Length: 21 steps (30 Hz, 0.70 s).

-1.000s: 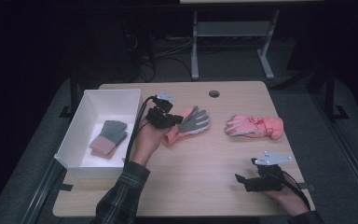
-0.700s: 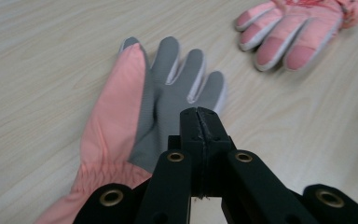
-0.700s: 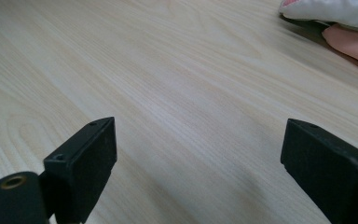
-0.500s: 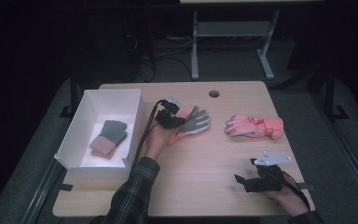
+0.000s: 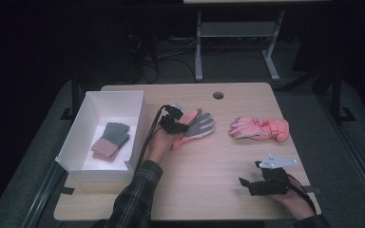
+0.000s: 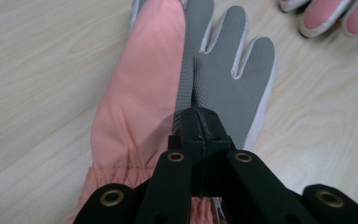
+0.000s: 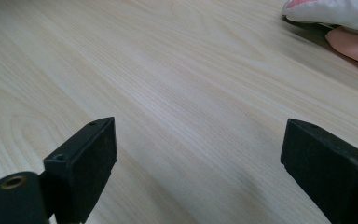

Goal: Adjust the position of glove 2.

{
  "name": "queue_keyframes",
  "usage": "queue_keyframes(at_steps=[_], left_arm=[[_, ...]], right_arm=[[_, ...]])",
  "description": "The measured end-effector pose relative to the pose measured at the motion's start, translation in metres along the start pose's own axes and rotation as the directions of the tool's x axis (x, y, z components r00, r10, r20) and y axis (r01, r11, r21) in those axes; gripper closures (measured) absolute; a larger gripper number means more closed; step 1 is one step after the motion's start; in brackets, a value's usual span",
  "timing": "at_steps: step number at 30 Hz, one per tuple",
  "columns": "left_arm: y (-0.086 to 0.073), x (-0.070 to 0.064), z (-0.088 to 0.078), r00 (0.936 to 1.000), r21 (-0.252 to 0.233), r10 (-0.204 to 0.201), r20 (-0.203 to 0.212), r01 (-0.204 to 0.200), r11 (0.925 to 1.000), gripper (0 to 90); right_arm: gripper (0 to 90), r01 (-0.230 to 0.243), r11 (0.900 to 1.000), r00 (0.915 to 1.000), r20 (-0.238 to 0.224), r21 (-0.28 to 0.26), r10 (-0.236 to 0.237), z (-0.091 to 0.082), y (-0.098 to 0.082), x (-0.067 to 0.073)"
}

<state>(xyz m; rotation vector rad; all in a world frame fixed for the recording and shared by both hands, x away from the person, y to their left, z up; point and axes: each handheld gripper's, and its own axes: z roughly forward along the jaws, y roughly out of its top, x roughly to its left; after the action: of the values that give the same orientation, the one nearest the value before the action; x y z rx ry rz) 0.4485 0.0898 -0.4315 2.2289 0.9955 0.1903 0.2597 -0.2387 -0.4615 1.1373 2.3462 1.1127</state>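
Glove (image 6: 168,93), pink with grey palm, pinched in left gripper (image 6: 200,119): jaws closed on its palm fabric, fingers pointing away from the tips, resting on table (image 5: 204,166). Looks like the pick step; next move calls for a lift toward white bin (image 5: 83,161). Right gripper (image 7: 198,163) idle, jaws wide apart. Second glove (image 5: 259,128) farther off.

Pink glove (image 6: 135,98): smooth, faintly shiny cloth back, grey palm of rough dimpled rubbery fabric; table (image 7: 177,84): pale matt wood grain; gripper jaws matt black plastic with brass-looking eyelets; bin (image 5: 83,135): smooth white plastic.
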Motion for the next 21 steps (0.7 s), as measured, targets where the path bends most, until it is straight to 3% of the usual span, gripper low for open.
queue_keyframes(at_steps=[10, 11, 20, 21], left_arm=[[-0.008, -0.019, -0.003, 0.9968, 0.025, 0.042, 0.069, -0.044, 0.9987, 89.9], [-0.009, -0.021, -0.004, 0.9956, 0.038, 0.059, 0.073, -0.062, 0.9974, 89.9], [-0.023, -0.049, -0.009, 0.9856, 0.031, 0.08, 0.149, -0.086, 0.9958, 89.9], [-0.024, -0.05, -0.01, 0.9828, 0.045, 0.102, 0.153, -0.11, 0.9929, 89.9]], right_arm=[[10.1, -0.001, 1.0, 1.0, 0.004, 0.002, 0.001, 0.0, 0.0, -0.001], [10.1, -0.002, 1.0, 1.0, 0.005, 0.002, 0.002, 0.0, 0.0, -0.001], [10.2, -0.005, 1.0, 1.0, 0.007, 0.003, 0.005, 0.001, 0.0, 0.001], [10.1, -0.002, 1.0, 1.0, 0.007, 0.004, 0.002, 0.001, 0.0, 0.0]])
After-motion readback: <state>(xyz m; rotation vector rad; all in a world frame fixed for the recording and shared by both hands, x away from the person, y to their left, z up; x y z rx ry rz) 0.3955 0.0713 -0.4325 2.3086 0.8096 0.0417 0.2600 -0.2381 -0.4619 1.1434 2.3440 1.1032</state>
